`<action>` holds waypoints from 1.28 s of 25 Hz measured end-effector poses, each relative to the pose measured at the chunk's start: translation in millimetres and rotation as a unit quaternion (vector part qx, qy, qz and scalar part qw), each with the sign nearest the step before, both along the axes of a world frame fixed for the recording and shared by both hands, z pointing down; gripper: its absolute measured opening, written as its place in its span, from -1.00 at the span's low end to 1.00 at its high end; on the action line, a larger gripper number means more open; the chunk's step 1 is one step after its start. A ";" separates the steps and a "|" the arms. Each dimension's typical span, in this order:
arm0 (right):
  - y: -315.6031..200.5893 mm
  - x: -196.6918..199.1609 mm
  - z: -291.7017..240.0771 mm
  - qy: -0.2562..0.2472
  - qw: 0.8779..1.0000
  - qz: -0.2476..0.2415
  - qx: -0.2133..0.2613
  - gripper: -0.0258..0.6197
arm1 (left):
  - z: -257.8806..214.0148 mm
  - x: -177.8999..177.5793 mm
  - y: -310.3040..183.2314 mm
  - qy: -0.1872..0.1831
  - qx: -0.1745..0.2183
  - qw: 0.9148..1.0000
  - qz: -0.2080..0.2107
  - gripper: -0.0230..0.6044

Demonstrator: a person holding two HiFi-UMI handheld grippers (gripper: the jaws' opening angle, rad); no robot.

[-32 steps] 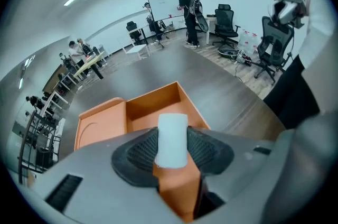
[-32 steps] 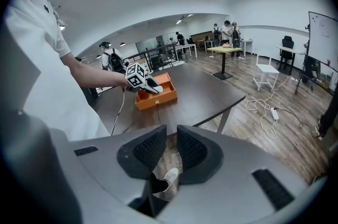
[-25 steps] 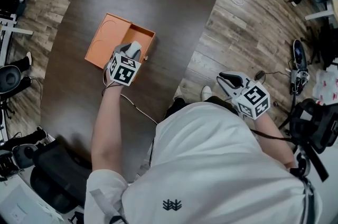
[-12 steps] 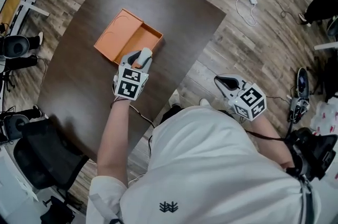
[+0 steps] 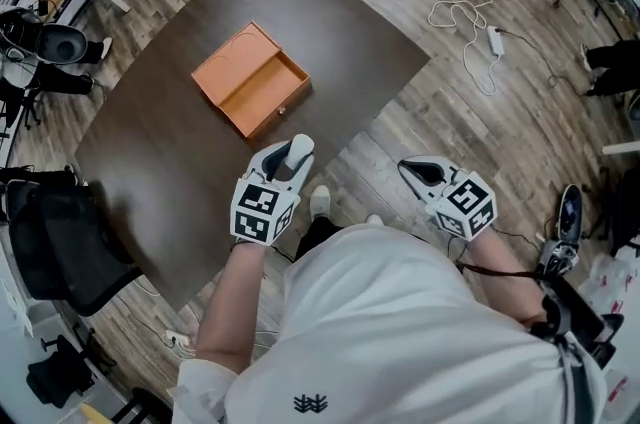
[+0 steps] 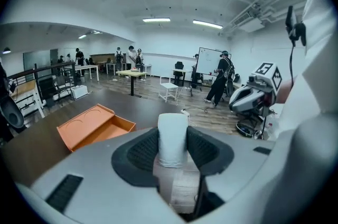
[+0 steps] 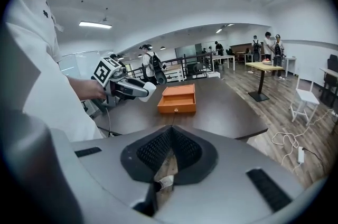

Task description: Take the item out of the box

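Gripping a white item (image 6: 173,138) between its 2 jaws, the left gripper (image 5: 290,152) hangs at the near edge of the table (image 5: 170,182), well apart from the orange box (image 5: 228,64). The jaws stand only as wide as the item and press on its 2 sides. It looks like a small upright roll or tube, though I cannot tell just what it is. The box lies further up the table with its drawer (image 5: 268,117) slid out, and the tray looks empty. The right gripper (image 5: 415,174) is off the table, over the floor (image 5: 400,122), with its jaws closed together on nothing.

As I judge it, the take-out step is done, since the item is out and clear of the box. What is left is to put it down. That calls for lowering the left gripper to a bare patch of table, setting the item upright and then parting the jaws. A roll may tip or run off near the edge, so a spot further in seems safer.
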State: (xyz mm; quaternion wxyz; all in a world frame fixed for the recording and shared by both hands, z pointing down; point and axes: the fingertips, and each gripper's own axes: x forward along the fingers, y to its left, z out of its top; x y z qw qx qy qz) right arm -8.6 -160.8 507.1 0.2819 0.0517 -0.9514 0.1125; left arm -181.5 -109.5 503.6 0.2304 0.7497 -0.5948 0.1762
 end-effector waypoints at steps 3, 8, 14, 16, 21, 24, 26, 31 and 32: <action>7.3 16.6 -6.3 -0.011 1.000 -0.022 0.003 -0.92 | -17.4 40.8 14.7 0.023 0.023 0.999 -0.013 -0.37; 26.0 40.4 -13.0 -0.027 0.998 -0.051 -0.001 -0.92 | -43.1 95.1 40.4 0.031 0.052 0.998 -0.025 -0.37; 43.7 71.3 -16.7 -0.038 0.997 -0.071 0.000 -0.92 | -54.4 148.5 72.0 0.042 0.068 0.996 -0.042 -0.37; 48.2 78.3 -20.4 -0.044 0.996 -0.073 0.000 -0.92 | -53.8 162.1 80.0 0.044 0.066 0.996 -0.043 -0.37; 59.2 89.4 -31.7 -0.062 0.995 -0.076 0.005 -0.92 | -57.4 186.6 94.5 0.037 0.067 0.996 -0.037 -0.37; 64.5 95.3 -33.9 -0.067 0.995 -0.074 0.005 -0.92 | -59.8 195.4 101.1 0.037 0.070 0.996 -0.037 -0.37; 67.4 99.5 -34.3 -0.070 0.995 -0.074 0.004 -0.92 | -60.1 200.6 103.8 0.037 0.069 0.996 -0.035 -0.37; 74.1 109.2 -32.1 -0.071 0.994 -0.078 0.001 -0.92 | -58.4 211.5 106.4 0.037 0.070 0.996 -0.033 -0.37; 75.7 110.3 -31.7 -0.071 0.994 -0.079 0.001 -0.92 | -58.1 213.5 107.5 0.037 0.070 0.996 -0.032 -0.37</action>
